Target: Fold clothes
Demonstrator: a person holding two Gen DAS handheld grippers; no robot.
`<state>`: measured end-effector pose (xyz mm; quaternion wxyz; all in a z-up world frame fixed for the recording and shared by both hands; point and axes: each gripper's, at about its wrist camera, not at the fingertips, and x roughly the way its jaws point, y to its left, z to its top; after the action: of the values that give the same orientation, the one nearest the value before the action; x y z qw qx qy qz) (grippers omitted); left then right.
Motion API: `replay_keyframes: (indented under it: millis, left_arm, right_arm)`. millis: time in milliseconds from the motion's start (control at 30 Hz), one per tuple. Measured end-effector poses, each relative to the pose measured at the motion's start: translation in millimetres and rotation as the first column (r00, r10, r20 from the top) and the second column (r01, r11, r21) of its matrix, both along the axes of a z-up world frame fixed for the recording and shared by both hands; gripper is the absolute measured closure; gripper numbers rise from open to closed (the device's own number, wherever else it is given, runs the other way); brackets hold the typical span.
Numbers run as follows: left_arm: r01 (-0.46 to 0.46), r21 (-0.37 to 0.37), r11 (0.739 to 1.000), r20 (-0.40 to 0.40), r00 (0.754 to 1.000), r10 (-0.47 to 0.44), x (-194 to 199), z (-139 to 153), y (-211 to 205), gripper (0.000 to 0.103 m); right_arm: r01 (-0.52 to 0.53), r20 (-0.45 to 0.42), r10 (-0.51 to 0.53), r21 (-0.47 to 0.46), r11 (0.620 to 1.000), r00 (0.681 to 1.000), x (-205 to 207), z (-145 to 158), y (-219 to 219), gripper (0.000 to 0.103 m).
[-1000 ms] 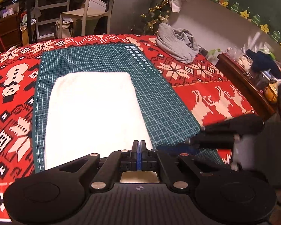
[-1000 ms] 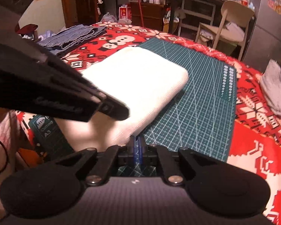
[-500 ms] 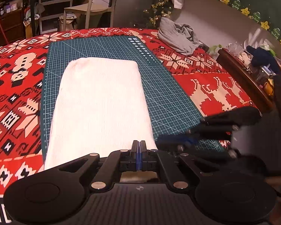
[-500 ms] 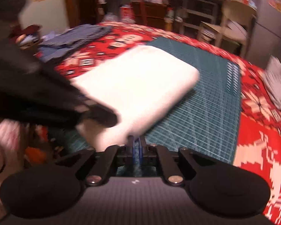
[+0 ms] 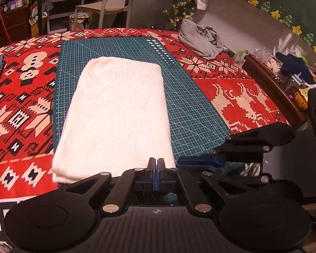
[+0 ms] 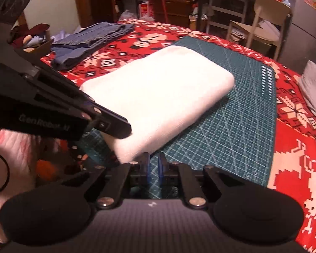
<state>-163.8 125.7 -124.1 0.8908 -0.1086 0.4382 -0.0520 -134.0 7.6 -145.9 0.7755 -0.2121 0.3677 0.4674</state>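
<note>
A folded white garment (image 5: 115,113) lies flat on a green cutting mat (image 5: 191,109), its long sides running away from the person and its near short edge at the mat's near end, overhanging slightly onto the red patterned tablecloth (image 5: 21,97). The left gripper (image 5: 157,164) sits at that near edge with its blue-padded fingers pressed together; no cloth shows between them, so it reads as clenched on nothing. The right gripper (image 6: 154,158) is just off the garment's near right corner, over the mat, its fingers parted by a narrow gap with only mat visible through it, so it is released. In the left wrist view the right gripper appears from the side, low over the mat's near right corner, just beside the garment. In the right wrist view the left gripper crosses the frame from the left, its tip above the garment's near edge. A grey garment (image 5: 200,40) lies crumpled at the far right of the table, a blue one (image 6: 88,40) at the far left, and a pale chair (image 6: 263,21) stands beyond
</note>
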Motion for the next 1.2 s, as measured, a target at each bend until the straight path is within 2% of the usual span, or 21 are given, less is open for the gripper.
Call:
replay_keyframes:
  millis: [133, 433, 633, 700, 767, 933, 1000, 1067, 1200]
  left_arm:
    - [-0.012, -0.008, 1.0, -0.002, 1.0, 0.012, -4.9, -0.9, 3.2, 0.101]
    - [-0.053, -0.032, 0.998, 0.015, 0.998, 0.053, -12.7, 7.8, 17.9, 0.101]
    - [-0.149, 0.046, 0.988, 0.032, 0.989, 0.147, -7.1, 9.8, 59.7, 0.099]
    - [-0.183, 0.073, 0.98, 0.037, 0.983, 0.18, -3.8, 9.2, 75.4, 0.094]
    - [-0.197, 0.083, 0.977, 0.034, 0.98, 0.195, 0.2, 6.9, 89.2, 0.078]
    - [-0.158, 0.03, 0.987, 0.01, 0.987, 0.158, 10.3, -7.0, 102.5, 0.069]
    - [-0.16, -0.021, 0.987, 0.0, 0.987, 0.16, 11.2, -8.5, 107.4, 0.072]
    - [-0.167, -0.073, 0.983, -0.015, 0.986, 0.166, 11.3, -9.8, 111.0, 0.08]
    - [-0.168, -0.133, 0.977, -0.035, 0.986, 0.165, 12.3, -12.1, 103.4, 0.08]
  right_arm:
    - [-0.072, 0.004, 0.072, -0.002, 0.997, 0.997, -13.2, 1.0, -0.3, 0.094]
    - [-0.028, 0.003, 0.028, 0.002, 1.0, 1.0, -12.3, 3.4, -0.5, 0.093]
    - [-0.087, -0.003, 0.087, 0.001, 0.996, 0.996, -24.0, -0.9, 8.9, 0.093]
    - [-0.101, 0.005, 0.101, -0.003, 0.995, 0.995, -28.2, -0.5, 10.4, 0.092]
    - [-0.092, 0.001, 0.092, 0.0, 0.996, 0.996, -28.8, 0.3, 11.6, 0.092]
    - [-0.039, -0.008, 0.039, 0.013, 0.999, 0.999, -25.4, -2.6, 16.5, 0.092]
    - [-0.025, -0.011, 0.025, 0.019, 1.0, 1.0, -24.4, -3.9, 16.3, 0.092]
    - [-0.011, -0.013, 0.012, 0.022, 1.0, 1.0, -22.1, -4.1, 16.3, 0.092]
    - [0.052, 0.006, -0.052, 0.016, 0.999, 0.999, -7.0, -3.0, 8.8, 0.092]
